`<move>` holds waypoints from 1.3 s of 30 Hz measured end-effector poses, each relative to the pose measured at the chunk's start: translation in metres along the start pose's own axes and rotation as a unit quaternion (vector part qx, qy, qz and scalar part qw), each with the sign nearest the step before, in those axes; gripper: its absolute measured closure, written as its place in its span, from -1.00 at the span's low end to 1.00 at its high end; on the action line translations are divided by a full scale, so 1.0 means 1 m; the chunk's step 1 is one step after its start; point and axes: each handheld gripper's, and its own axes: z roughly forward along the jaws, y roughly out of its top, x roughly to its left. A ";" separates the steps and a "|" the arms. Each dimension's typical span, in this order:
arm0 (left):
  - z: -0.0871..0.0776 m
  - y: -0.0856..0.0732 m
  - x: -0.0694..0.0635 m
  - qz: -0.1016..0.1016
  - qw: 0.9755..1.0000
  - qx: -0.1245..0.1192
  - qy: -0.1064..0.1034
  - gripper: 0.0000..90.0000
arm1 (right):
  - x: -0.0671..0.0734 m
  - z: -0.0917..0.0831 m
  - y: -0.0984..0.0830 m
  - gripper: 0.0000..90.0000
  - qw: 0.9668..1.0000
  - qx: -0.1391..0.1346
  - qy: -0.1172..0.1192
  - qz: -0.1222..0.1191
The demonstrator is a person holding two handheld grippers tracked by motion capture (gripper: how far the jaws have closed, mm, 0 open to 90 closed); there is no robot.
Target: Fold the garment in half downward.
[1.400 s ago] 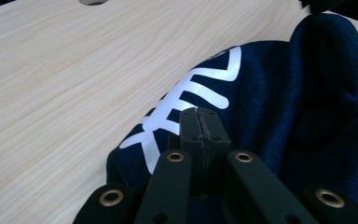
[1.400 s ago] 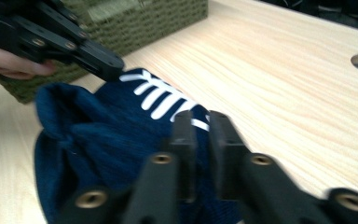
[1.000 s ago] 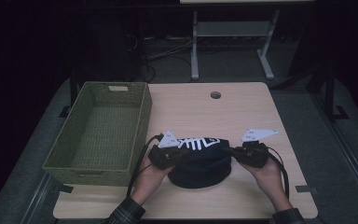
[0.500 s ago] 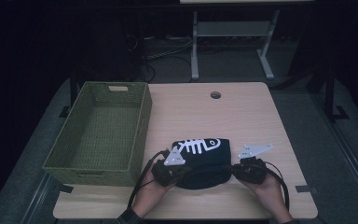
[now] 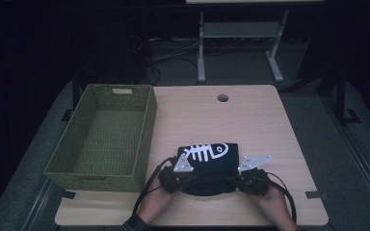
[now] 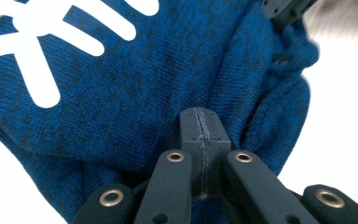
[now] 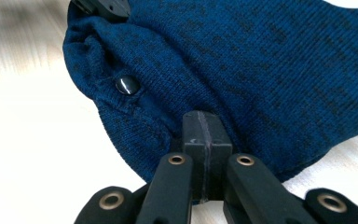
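A dark blue knitted garment [image 5: 207, 161] with a white fish-bone print lies folded near the table's front edge. My left gripper [image 5: 182, 179] is shut on its near left edge and my right gripper [image 5: 240, 180] on its near right edge. In the left gripper view the closed jaws of the left gripper [image 6: 200, 122] pinch a fold of the blue knit [image 6: 121, 93] below the white print. In the right gripper view the right gripper [image 7: 204, 125] clamps the garment's hem [image 7: 261, 70] beside a dark button [image 7: 127, 85].
An empty green wicker basket [image 5: 147, 130] stands on the left side of the wooden table [image 5: 255, 120]. A round cable hole [image 5: 222, 98] sits near the far edge. Beyond the table are a dark floor and a white frame [image 5: 202, 53].
Both hands came toward the near edge and sank. The garment, earlier held up between the grippers, now lies flat with the fish-bone print on top.
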 end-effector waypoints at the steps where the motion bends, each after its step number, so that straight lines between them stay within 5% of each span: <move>1: -0.004 0.001 0.001 -0.005 1.000 -0.007 0.001 0.99 | 0.000 -0.001 0.001 1.00 1.000 -0.001 0.000 -0.002; 10: -0.030 0.001 0.006 -0.031 0.999 -0.039 0.019 0.77 | 0.000 -0.025 0.009 0.86 0.998 -0.058 0.004 0.001; 16: -0.035 0.001 -0.010 -0.018 0.998 -0.055 0.009 0.39 | -0.003 -0.032 0.008 0.58 0.997 -0.070 -0.011 0.006; 21: -0.025 0.001 -0.016 -0.007 0.999 -0.037 0.005 0.18 | -0.003 -0.035 0.006 0.44 0.997 -0.069 -0.014 0.012; 25: -0.014 -0.002 -0.015 -0.001 1.000 -0.015 0.013 0.30 | -0.003 -0.033 0.004 0.40 0.998 -0.065 -0.018 0.012; 29: -0.010 -0.002 -0.012 0.007 1.000 -0.003 0.009 0.84 | -0.003 -0.031 0.004 0.35 0.998 -0.059 -0.021 0.012; 33: -0.019 0.003 -0.011 0.012 0.999 -0.026 0.021 0.93 | -0.002 -0.033 0.003 0.33 0.998 -0.063 -0.022 0.009; 39: -0.046 0.007 -0.002 0.015 0.995 -0.064 0.070 0.93 | 0.000 -0.034 0.005 0.34 0.997 -0.070 -0.016 0.005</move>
